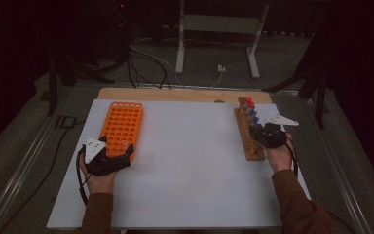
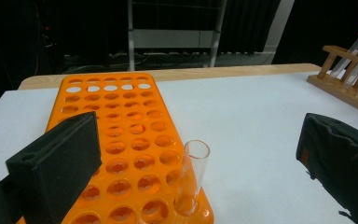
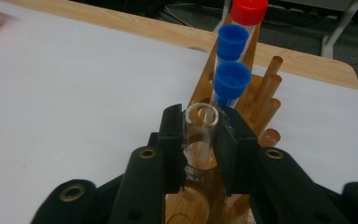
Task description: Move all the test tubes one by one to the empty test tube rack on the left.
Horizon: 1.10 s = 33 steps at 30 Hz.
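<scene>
1. Item in hand: uncapped glass tube (image 3: 201, 135), pinched near its rim by your right gripper (image 3: 200, 140), seated in the wooden rack (image 1: 247, 139) by the table's right edge. Lift straight along the tube's axis so it clears its hole without scraping.
2. Neighbours: two blue-capped tubes (image 3: 230, 77) and a red-capped tube (image 3: 249, 11) stand just behind in the same row. Keep the jaws from tipping toward them.
3. Grip: hold gently; glass likely slips or cracks if squeezed hard.
4. Destination, by judgement: orange rack (image 1: 121, 127) near the table's left edge, where one clear tube (image 2: 192, 179) already stands in a near-corner hole.
5. Left gripper (image 1: 108, 158): jaws spread wide, holding nothing, resting at the orange rack's near end. Use it to steady that rack.
</scene>
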Tool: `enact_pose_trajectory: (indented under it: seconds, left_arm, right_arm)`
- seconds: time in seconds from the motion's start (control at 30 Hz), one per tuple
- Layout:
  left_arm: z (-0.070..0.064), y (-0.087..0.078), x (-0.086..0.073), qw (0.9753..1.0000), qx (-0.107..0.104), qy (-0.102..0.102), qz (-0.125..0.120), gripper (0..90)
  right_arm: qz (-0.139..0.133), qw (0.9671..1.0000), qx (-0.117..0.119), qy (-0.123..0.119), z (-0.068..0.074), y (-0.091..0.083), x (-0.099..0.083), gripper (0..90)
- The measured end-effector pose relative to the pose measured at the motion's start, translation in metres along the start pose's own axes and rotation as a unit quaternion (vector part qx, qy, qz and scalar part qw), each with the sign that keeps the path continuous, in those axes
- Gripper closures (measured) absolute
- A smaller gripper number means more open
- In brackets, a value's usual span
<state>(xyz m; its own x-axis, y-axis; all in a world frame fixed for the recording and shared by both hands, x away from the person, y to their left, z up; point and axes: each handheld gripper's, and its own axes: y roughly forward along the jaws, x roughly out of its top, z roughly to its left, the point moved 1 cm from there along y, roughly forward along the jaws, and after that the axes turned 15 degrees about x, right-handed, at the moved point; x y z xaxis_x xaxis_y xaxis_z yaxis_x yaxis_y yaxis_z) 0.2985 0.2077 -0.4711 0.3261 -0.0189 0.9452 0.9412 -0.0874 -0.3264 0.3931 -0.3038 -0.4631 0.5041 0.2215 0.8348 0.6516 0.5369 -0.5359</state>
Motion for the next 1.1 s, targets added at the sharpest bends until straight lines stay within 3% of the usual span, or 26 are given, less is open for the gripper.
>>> enact_pose_trajectory:
  seconds: [0.4, 0.73, 1.0, 1.1]
  left_arm:
    - [-0.002, 0.000, 0.000, 1.0000, 0.002, 0.009, 0.001, 0.5]
    - [-0.004, 0.000, 0.000, 0.9999, 0.001, 0.012, 0.001, 0.5]
    - [-0.007, 0.001, 0.001, 0.9998, -0.004, 0.018, 0.003, 0.5]
    - [-0.009, 0.000, 0.002, 0.9998, -0.005, 0.018, 0.001, 0.5]
  right_arm:
    - [-0.017, 0.9998, -0.004, 0.007, 0.001, -0.005, 0.001, 76.7]
    - [-0.050, 0.9988, -0.002, 0.000, 0.003, -0.027, 0.013, 76.8]
    - [-0.078, 0.9969, 0.009, -0.006, 0.005, -0.047, 0.029, 76.8]
    - [-0.087, 0.9959, 0.024, -0.010, 0.011, -0.051, 0.034, 76.8]
